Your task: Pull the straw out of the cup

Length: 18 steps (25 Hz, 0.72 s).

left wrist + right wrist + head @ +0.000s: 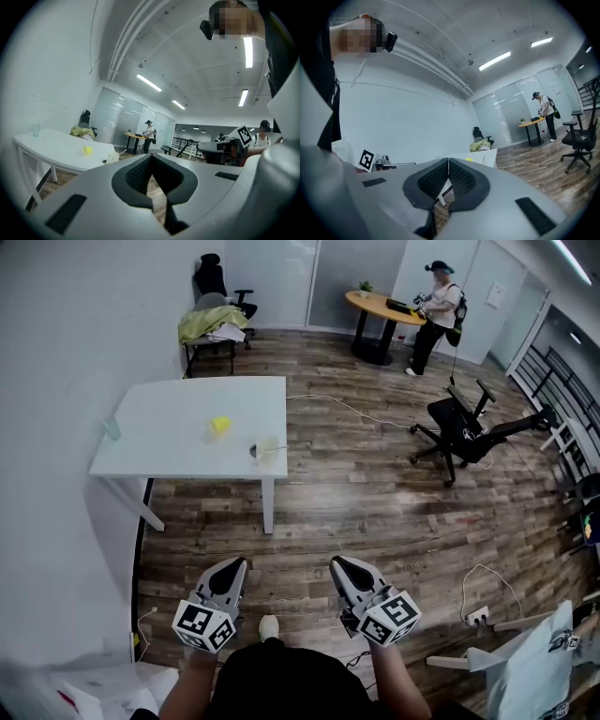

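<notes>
A clear cup (267,448) with a thin straw (278,451) lying out of it to the right stands near the front right corner of the white table (178,456). The left gripper view shows the same cup (112,158) far off on the table. Both grippers are held low near my body, well short of the table and pointing toward it. My left gripper (236,563) is shut with nothing between its jaws (151,155). My right gripper (339,563) is also shut and empty (448,160).
A small yellow object (219,425) and a pale tumbler (112,429) also sit on the table. An office chair (464,427) lies tipped over on the wooden floor at right, with cables (356,411) nearby. A person (433,315) stands at a round table (380,306) at the back.
</notes>
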### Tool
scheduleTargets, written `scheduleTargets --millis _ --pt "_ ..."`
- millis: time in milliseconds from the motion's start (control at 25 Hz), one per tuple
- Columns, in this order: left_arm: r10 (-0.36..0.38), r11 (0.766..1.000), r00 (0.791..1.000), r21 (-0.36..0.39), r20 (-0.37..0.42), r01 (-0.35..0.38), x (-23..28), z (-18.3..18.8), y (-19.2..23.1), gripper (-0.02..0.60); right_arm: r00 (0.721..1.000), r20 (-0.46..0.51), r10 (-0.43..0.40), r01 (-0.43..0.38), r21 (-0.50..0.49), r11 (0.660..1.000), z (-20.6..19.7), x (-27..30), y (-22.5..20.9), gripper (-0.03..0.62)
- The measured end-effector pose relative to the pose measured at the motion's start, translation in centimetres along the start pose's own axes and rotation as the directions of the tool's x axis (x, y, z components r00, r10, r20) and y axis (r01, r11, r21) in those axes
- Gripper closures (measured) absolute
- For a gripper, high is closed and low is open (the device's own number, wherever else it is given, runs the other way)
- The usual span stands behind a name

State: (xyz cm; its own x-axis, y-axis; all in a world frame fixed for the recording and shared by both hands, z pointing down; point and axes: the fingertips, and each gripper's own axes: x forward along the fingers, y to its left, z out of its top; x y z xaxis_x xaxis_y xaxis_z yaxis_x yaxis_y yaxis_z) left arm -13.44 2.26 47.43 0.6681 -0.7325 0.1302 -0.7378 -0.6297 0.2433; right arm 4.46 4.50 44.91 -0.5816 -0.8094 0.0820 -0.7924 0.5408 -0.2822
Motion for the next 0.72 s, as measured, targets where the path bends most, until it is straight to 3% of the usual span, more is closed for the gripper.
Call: scheduleTargets --millis 360,720 --pt "-0.035 0.999 0.999 -0.001 -0.005 0.035 2.0 1.3 6.4 0.568 0.999 0.005 -0.036 0.036 -0.001 0.999 0.3 6.1 -0.3 0.572" --pt "-0.027 0.999 1.0 -0.022 -0.005 0.027 2.5 1.1 9.2 0.568 0.999 -0.019 -0.048 0.048 -0.012 0.999 0.0 8.3 -0.7 0.572"
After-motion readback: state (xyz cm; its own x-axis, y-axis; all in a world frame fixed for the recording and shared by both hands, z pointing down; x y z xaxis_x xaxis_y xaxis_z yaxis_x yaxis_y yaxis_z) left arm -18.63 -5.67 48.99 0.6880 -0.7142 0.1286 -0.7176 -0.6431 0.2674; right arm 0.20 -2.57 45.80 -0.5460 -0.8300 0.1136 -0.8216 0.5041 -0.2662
